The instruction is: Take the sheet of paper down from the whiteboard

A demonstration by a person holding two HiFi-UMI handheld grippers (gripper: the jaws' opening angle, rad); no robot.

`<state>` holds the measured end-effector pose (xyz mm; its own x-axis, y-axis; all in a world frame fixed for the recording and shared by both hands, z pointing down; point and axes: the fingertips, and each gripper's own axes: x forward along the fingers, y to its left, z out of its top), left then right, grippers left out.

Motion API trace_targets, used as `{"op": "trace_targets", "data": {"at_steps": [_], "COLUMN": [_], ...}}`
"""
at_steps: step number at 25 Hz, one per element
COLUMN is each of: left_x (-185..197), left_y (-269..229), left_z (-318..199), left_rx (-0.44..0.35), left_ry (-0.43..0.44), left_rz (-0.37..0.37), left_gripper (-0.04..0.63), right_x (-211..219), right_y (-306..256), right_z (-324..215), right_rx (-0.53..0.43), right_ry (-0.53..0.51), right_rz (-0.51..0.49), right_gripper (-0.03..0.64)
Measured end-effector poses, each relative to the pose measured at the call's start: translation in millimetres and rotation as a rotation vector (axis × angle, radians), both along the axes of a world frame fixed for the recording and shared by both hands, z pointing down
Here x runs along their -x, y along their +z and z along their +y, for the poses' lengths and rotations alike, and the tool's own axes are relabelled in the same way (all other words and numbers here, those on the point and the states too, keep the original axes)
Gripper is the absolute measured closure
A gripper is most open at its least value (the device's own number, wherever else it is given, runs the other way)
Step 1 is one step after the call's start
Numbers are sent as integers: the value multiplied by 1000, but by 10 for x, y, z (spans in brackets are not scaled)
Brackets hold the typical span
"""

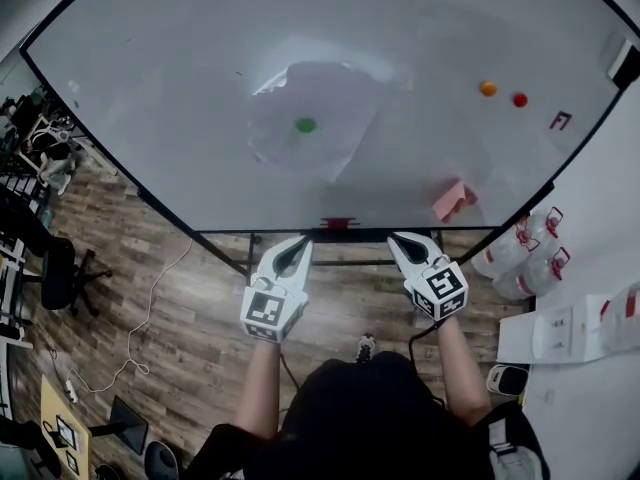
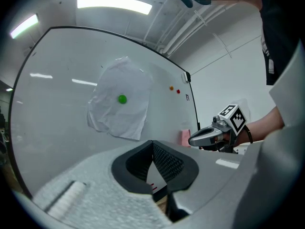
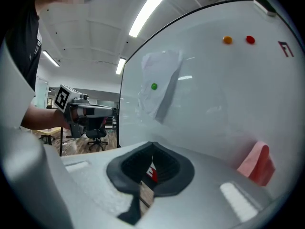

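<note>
Right now I am holding my left gripper (image 1: 299, 244) and my right gripper (image 1: 401, 240) side by side just short of the bottom edge of the whiteboard (image 1: 150, 88). Both are pointing at it, and both are sitting with their jaws pressed together on nothing. The sheet of paper (image 1: 335, 103) is hanging around the middle of the board, a little toward its left edge, and a green magnet (image 1: 306, 125) is pinning it near its centre. From my fingers it is lying up and ahead, well apart from either gripper, almost straight above the left one and off to the left of the right one. So I am judging the left to be the nearer, while the right would be reaching across. The sheet is looking crumpled and slightly tilted, with its long axis running from the board's top edge toward the bottom edge. Its lower corners are hanging loose below the magnet, on the side facing me. I am expecting that whichever gripper goes up will be needing its jaws spread before it can pinch that lower edge.
</note>
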<state>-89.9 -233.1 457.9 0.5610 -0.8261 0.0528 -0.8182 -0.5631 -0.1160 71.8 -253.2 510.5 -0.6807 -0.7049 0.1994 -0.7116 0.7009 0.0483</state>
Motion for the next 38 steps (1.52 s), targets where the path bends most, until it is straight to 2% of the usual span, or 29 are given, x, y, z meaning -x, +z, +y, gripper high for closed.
{"op": "trace_targets", "data": {"at_steps": [5, 10, 14, 22, 33, 38], "left_x": [-13, 35, 14, 58, 250, 175], "left_y": [-114, -252, -288, -379, -712, -835], "left_z": [-129, -222, -274, -495, -923, -1069], "left_rx": [-20, -46, -59, -63, -124, -161], "left_ry": [-62, -143, -160, -125, -55, 2], "left_rz": [10, 64, 46, 13, -22, -59], "left_gripper": [584, 584, 584, 584, 584, 581], "right_x": [41, 104, 143, 233, 548, 589], "right_y": [-39, -109, -168, -241, -592, -672], "right_z": [-140, -251, -324, -508, -844, -953], "right_rx": [-9, -28, -34, -27, -77, -93], "right_ry": [-60, -129, -154, -151, -97, -76], "right_rz": [-10, -2, -24, -35, -97, -113], "right_gripper": [612, 612, 612, 612, 612, 580]}}
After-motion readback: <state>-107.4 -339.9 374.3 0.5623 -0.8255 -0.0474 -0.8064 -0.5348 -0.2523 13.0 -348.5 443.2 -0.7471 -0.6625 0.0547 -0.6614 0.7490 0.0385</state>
